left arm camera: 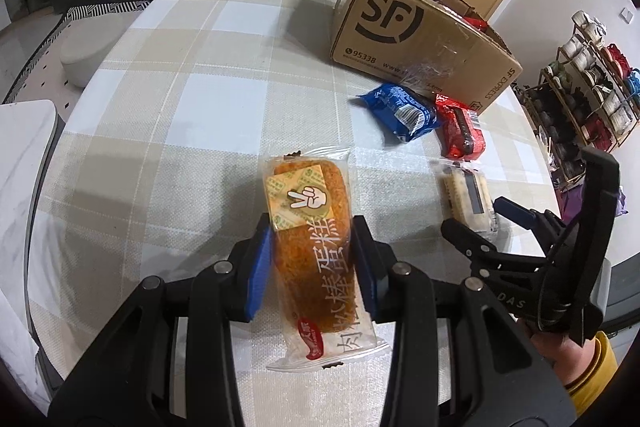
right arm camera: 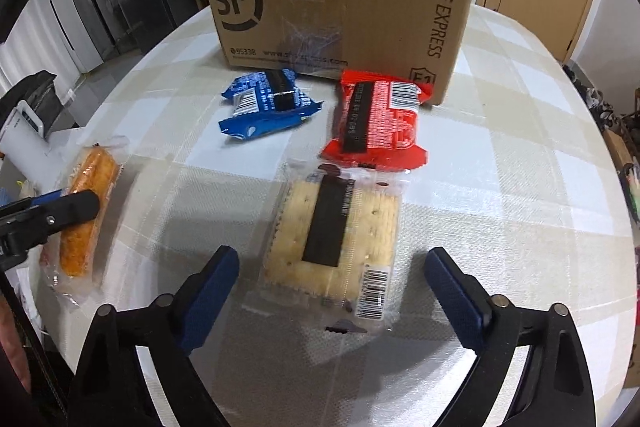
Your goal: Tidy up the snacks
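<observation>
My left gripper is shut on an orange meat-floss cake pack, its pads against both sides; the pack lies on the checked tablecloth and also shows in the right wrist view. My right gripper is open, its jaws on either side of a clear cracker pack without touching it. The right gripper also shows in the left wrist view over the cracker pack. A blue snack pack and a red snack pack lie before the SF cardboard box.
The open box holds several snacks at the table's far right. The round table's edge drops to a white stool and floor at left. A rack of cups stands to the right. Suitcases and drawers stand behind.
</observation>
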{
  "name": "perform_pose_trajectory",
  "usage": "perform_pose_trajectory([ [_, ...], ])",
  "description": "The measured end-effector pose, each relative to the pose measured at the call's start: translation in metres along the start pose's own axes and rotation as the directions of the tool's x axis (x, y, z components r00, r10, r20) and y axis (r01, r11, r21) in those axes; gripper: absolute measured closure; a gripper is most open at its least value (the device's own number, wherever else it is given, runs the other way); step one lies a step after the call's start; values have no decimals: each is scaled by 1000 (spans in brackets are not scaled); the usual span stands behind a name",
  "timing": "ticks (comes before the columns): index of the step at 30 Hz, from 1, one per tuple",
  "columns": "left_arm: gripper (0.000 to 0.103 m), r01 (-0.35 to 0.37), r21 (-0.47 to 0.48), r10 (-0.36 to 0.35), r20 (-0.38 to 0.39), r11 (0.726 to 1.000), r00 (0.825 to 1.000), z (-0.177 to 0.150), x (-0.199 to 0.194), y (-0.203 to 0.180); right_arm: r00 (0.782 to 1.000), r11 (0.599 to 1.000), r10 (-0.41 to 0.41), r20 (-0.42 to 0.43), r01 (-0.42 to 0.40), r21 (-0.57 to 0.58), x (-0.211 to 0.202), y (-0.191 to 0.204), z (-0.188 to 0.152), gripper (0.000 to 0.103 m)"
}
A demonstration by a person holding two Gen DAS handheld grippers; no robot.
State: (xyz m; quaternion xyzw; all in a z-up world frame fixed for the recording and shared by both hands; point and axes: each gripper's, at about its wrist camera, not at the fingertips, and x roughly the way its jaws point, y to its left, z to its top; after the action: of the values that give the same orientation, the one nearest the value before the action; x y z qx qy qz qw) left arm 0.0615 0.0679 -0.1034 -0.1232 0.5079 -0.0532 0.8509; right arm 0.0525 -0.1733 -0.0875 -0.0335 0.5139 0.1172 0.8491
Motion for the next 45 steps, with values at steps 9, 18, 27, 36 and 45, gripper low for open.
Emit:
perform_pose_trajectory([
  [9,68,0,12,0,-17,1000,1000,-1,6,-4,997,998,-65,32,64,22,-2,-3,-1,35],
  [18,68,-14,7,14,-27,1000,1000,-3,9,-5,999,998,-26,29,24,57,-5,5,3,44],
  [27,68,-7,-9,7,-15,1000,1000,-1,4,0,991,970,129,46,-136,203,-11,-16,9,44],
  [36,68,4,-22,-4,-6,1000,1000,-1,1,2,916,872,308,255,-379,308,-59,-44,11,44],
  [45,68,25,-8,-25,61,1000,998,-1,-14,-5,780,790,442,443,-573,220,-107,-53,2,44],
])
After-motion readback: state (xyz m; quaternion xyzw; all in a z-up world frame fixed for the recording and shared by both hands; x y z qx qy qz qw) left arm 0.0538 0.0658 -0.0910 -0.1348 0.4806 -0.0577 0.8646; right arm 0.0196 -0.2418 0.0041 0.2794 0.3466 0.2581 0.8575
